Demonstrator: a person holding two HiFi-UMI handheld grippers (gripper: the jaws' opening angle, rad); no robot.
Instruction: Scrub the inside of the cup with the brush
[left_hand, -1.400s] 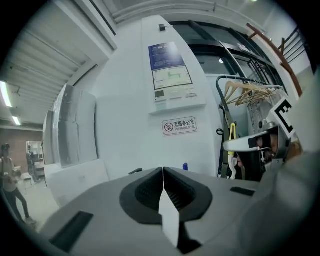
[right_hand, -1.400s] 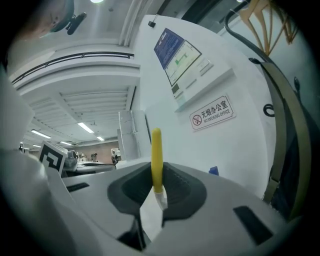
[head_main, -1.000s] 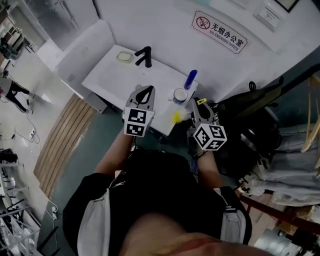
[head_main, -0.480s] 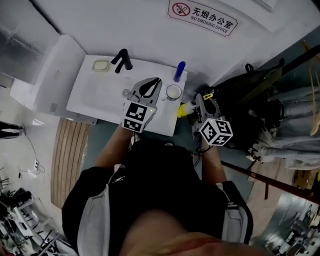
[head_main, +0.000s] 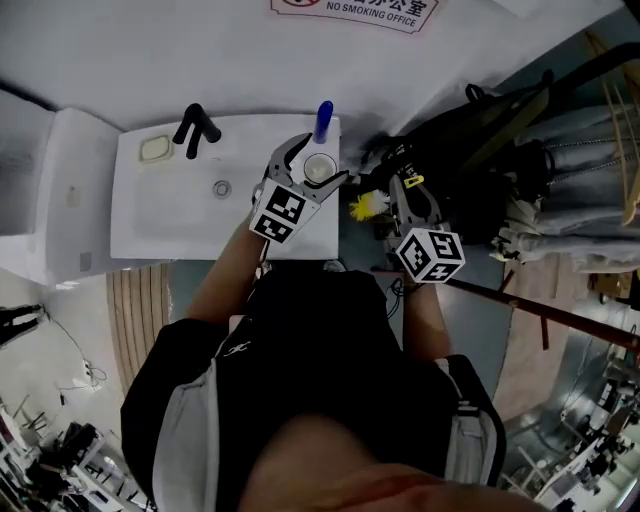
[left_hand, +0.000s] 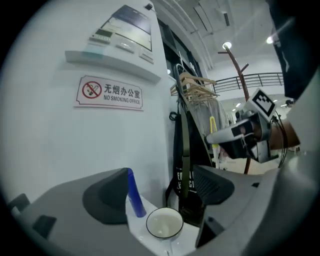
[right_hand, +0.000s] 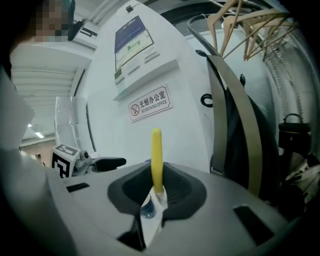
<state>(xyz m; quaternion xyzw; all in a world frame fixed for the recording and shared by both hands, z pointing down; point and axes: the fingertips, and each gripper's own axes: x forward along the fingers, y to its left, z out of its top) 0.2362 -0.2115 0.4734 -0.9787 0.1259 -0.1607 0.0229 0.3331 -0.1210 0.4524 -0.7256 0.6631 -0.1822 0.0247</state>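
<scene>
The left gripper (head_main: 312, 162) reaches over the right far corner of the white washbasin (head_main: 160, 215), and its 2 jaws are opening, spread to either side of the white cup (head_main: 320, 167). The cup stands upright on the basin's flat rim, just beside a blue tube (head_main: 323, 120) at the wall. The pads do not press on the cup, so this looks like the approach for a steadying grip, meant to hold the cup in place while it is scrubbed.

The right gripper (head_main: 398, 195) waits to the right of the basin, well apart from the cup, with its jaws pressed together on the brush (head_main: 367, 206). The yellow end points left toward the cup, ready to go in from above once the cup is held.

The left gripper view adds what the head view cannot. It looks into the cup (left_hand: 164, 222), which seems empty with a dark rim line, and shows clear gaps between it and both pads of the left gripper (left_hand: 161, 192). The right gripper view shows the grip itself: the right gripper (right_hand: 156, 189) pinches the brush (right_hand: 156, 157) low on its stem, with the yellow part rising straight up between the jaws.
</scene>
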